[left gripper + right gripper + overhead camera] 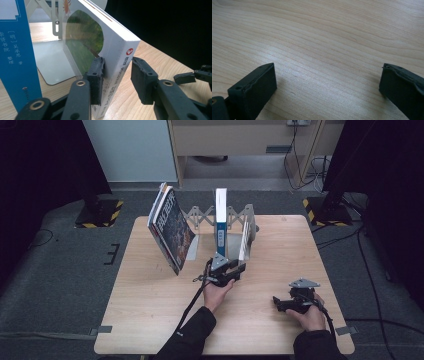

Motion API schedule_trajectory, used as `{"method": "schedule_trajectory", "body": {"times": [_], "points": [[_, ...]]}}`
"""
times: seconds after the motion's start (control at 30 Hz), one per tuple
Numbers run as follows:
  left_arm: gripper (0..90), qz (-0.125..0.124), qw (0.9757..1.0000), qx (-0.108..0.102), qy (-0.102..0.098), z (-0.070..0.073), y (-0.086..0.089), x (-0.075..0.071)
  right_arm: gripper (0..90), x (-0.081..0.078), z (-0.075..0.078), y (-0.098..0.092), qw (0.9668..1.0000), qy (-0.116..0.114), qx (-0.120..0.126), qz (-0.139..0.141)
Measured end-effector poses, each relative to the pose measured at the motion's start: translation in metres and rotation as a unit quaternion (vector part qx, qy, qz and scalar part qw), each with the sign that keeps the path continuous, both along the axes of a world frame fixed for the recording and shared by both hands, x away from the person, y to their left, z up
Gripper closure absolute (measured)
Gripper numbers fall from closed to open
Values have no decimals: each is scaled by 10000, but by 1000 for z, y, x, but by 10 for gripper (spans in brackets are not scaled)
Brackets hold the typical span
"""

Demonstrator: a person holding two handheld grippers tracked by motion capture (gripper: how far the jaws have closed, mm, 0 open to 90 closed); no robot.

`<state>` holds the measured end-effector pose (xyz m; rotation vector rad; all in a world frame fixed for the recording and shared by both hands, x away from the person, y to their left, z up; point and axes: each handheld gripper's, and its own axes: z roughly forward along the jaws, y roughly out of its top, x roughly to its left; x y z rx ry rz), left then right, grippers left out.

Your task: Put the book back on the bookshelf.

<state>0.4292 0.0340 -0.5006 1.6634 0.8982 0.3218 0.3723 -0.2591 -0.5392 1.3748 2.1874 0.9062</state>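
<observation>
While the left gripper (pixel 116 75) straddles the white book's (pixel 117 62) spine, its left pad touches the cover and the right pad stands just clear, so no clamp. The book stands tilted on the table (pixel 150 290) at the right end of the metal book rack (pixel 235 217), beside the upright blue book (pixel 15 50). The right gripper (pixel 327 82) rests wide open over bare wood, holding nothing.
</observation>
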Motion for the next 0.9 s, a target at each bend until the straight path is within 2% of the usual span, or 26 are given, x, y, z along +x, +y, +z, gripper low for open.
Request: {"method": "schedule_trajectory", "body": {"times": [0.23, 0.7, 0.9], "points": [[648, 7, 9999, -98, 77, 1, -3, 6, 13, 0, 0, 0, 10000, -6, -4, 10], [645, 62, 9997, 22, 219, 6, -15, 32, 13, 0, 0, 0, 10000, -4, -3, 10], [644, 102, 9995, 8, 287, 7, -21, 40, 13, 0, 0, 0, 10000, -4, -3, 16]]}}
